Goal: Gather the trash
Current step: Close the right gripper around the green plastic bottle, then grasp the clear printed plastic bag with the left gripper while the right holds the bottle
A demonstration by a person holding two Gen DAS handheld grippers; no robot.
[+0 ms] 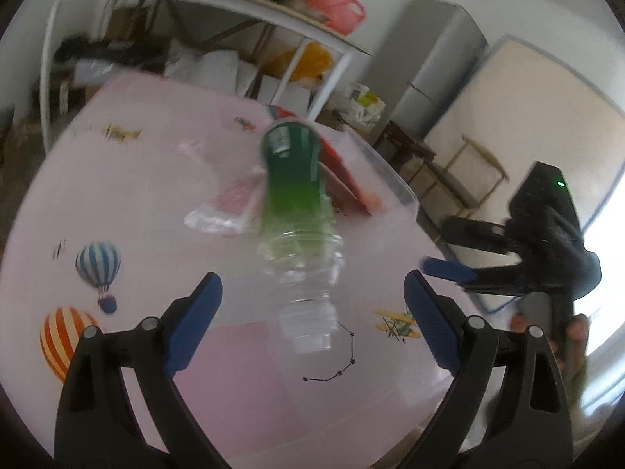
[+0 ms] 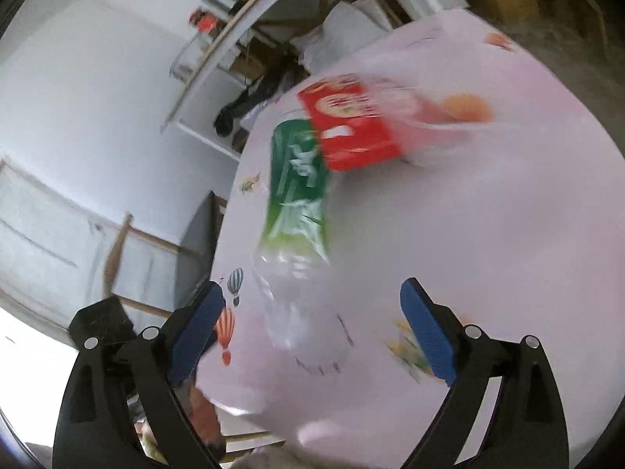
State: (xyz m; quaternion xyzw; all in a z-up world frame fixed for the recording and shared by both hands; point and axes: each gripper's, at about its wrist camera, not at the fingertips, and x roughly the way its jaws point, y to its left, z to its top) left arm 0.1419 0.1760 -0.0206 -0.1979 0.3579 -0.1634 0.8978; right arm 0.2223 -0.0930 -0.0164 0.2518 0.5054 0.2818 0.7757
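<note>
A clear plastic bottle [image 1: 297, 211] with a green label lies with its open neck toward me, inside a see-through plastic bin [image 1: 394, 183] on the pink tablecloth. A red carton [image 1: 345, 174] leans in the bin behind it. My left gripper [image 1: 312, 324] is open, its blue pads wide on either side of the bottle's neck and not touching it. My right gripper [image 1: 441, 248], held by a hand [image 1: 574, 332], hovers at the bin's right side. In the right wrist view the right gripper [image 2: 312, 328] is open above the blurred bottle [image 2: 297, 195] and red carton [image 2: 351, 125].
A crumpled clear wrapper [image 1: 224, 209] lies left of the bottle. A blurred orange item [image 2: 468, 108] sits beyond the carton. Past the table stand a cluttered white shelf rack [image 1: 218, 11], a grey cabinet [image 1: 437, 66] and a wooden chair [image 1: 449, 179].
</note>
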